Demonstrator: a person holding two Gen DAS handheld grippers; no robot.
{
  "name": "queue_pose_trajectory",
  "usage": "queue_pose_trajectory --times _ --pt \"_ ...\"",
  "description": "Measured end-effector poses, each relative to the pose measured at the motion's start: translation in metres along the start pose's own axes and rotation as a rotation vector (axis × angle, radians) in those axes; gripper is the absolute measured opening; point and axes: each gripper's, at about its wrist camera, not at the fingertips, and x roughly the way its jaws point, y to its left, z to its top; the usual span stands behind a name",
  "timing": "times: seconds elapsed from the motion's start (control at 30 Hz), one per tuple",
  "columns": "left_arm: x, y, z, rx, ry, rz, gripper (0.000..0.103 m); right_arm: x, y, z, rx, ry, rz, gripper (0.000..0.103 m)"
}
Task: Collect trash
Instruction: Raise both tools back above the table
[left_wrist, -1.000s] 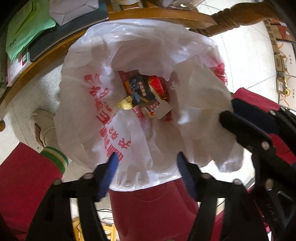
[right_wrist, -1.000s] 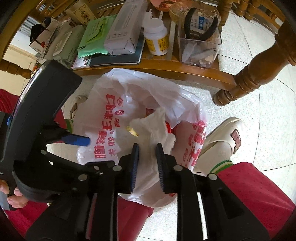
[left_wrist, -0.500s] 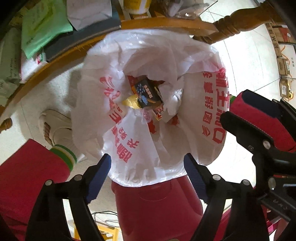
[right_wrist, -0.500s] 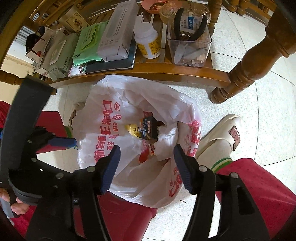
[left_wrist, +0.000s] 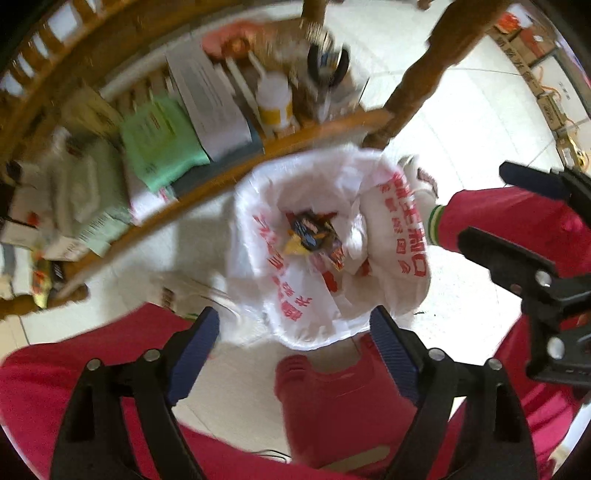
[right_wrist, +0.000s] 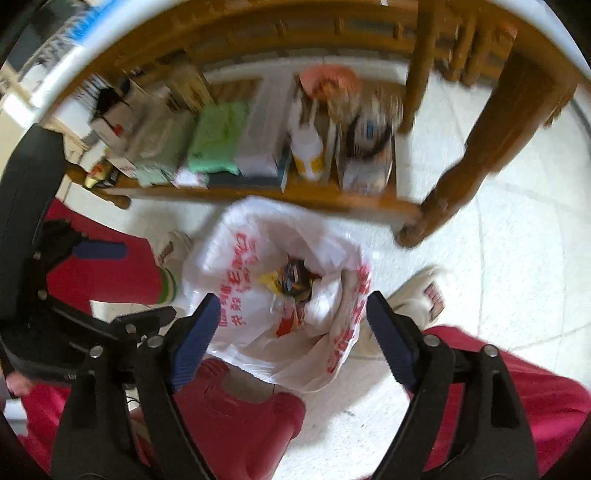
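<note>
From the left wrist, the left gripper (left_wrist: 295, 332) had risen well clear of the white plastic bag (left_wrist: 325, 258) on the floor, its jaws just widened and empty. The wrappers (left_wrist: 312, 234) lay inside the open mouth, so the drop looked done. Motion blur smeared the wooden shelf (left_wrist: 258, 158) and its clutter.

From the right wrist, the right gripper (right_wrist: 291, 328) had let go of the bag's rim, jaws newly spread with nothing between them. The bag (right_wrist: 258, 266) sat beside a red stool (right_wrist: 236, 417); its printed lettering stayed unreadable
</note>
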Motion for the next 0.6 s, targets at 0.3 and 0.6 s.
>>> queue_pose_trajectory --times 0.3,0.6 --pt "-0.125 0.001 -0.015 0.119 -0.119 0.008 0.090 -0.126 0.032 0.024 -0.073 -0.198 0.027 0.095" --pt "-0.233 0.008 0.001 0.218 -0.205 0.066 0.093 -0.265 0.054 0.091 -0.217 -0.450 0.008 0.096"
